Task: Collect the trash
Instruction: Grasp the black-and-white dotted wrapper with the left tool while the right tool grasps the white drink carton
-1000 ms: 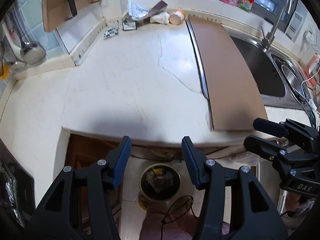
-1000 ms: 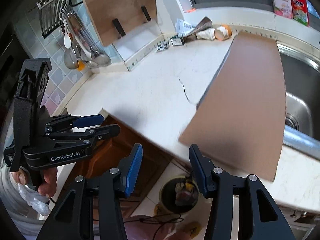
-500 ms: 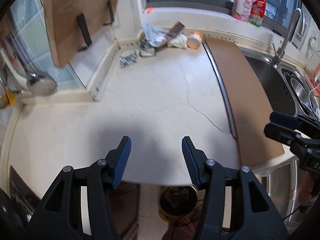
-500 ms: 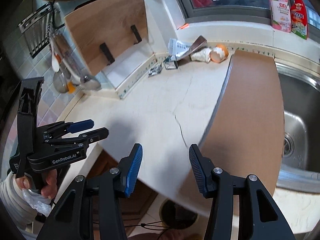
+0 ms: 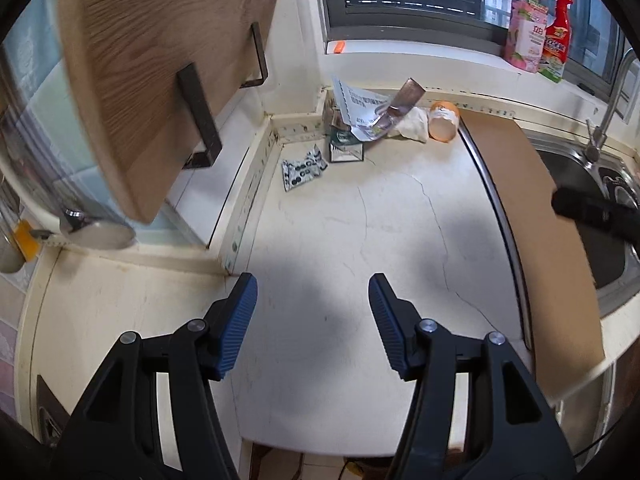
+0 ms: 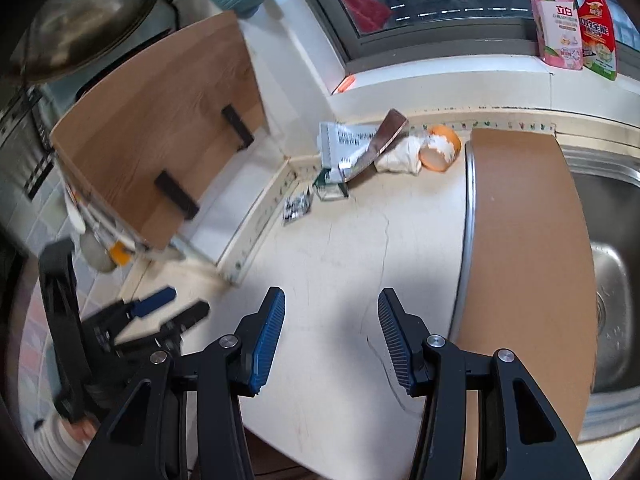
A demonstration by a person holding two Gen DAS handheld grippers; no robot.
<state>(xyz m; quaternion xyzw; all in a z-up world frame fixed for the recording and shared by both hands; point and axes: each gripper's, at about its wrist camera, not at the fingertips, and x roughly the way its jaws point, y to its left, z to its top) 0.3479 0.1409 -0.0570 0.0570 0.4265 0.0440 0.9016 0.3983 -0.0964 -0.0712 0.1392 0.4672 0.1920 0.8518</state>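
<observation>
Bare counter [image 5: 340, 240] open ahead, cutting board [image 5: 160, 72] overhanging left, brown sheet [image 5: 536, 220] over sink [image 6: 612, 280] right, trash pile [image 5: 376, 116] at back.

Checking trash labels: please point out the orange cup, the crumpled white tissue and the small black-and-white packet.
orange cup [image 5: 443, 122], left wrist view, on its side wall.
crumpled white tissue [image 5: 414, 125], left wrist view, middle.
black-and-white packet [image 6: 297, 209], right wrist view, centre.

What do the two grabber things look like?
Both look the same. The left gripper and the right gripper are chunky black plastic with silver screws at the joints. Each finger ends in a blue ribbed pad. No cable or lettering shows on them here.
</observation>
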